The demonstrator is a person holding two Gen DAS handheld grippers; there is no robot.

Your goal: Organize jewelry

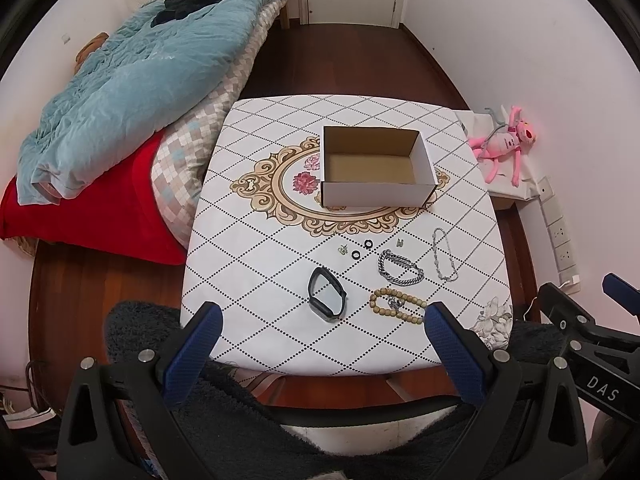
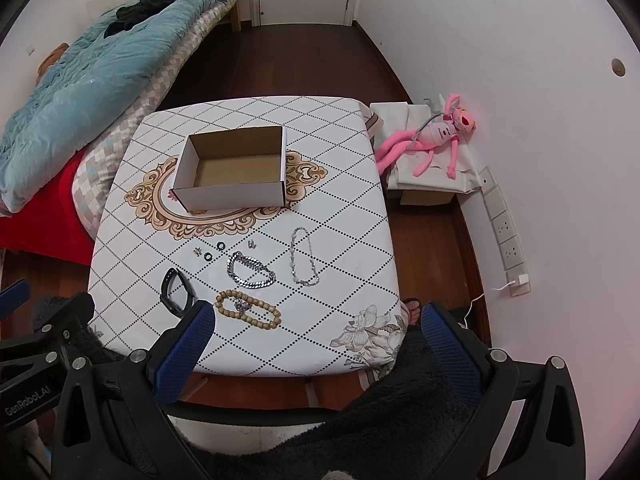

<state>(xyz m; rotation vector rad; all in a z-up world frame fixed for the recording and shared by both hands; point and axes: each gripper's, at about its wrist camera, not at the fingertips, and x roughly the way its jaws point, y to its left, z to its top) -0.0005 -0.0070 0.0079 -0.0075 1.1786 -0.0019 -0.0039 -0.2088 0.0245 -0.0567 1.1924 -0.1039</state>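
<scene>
An empty white cardboard box (image 1: 376, 196) (image 2: 232, 196) stands open on the patterned table (image 1: 256, 216) (image 2: 352, 240). In front of it lie a black band (image 1: 326, 296) (image 2: 176, 292), a wooden bead bracelet (image 1: 398, 306) (image 2: 248, 308), a thick silver chain bracelet (image 1: 400, 268) (image 2: 250, 270), a thin silver chain (image 1: 444, 254) (image 2: 304, 258), two small black rings (image 1: 362, 249) (image 2: 214, 251) and small earrings (image 1: 342, 249) (image 2: 252, 244). My left gripper (image 1: 322, 324) is open, held back above the table's near edge. My right gripper (image 2: 316, 324) is open too, nothing between its fingers.
A bed with a blue duvet (image 1: 132, 80) (image 2: 92, 68) and red sheet (image 1: 100, 208) is on the left. A pink plush toy (image 1: 506, 142) (image 2: 432, 136) lies on a low stand to the right, by wall sockets (image 2: 506, 232). A person's dark fuzzy clothing (image 2: 392, 420) fills the foreground.
</scene>
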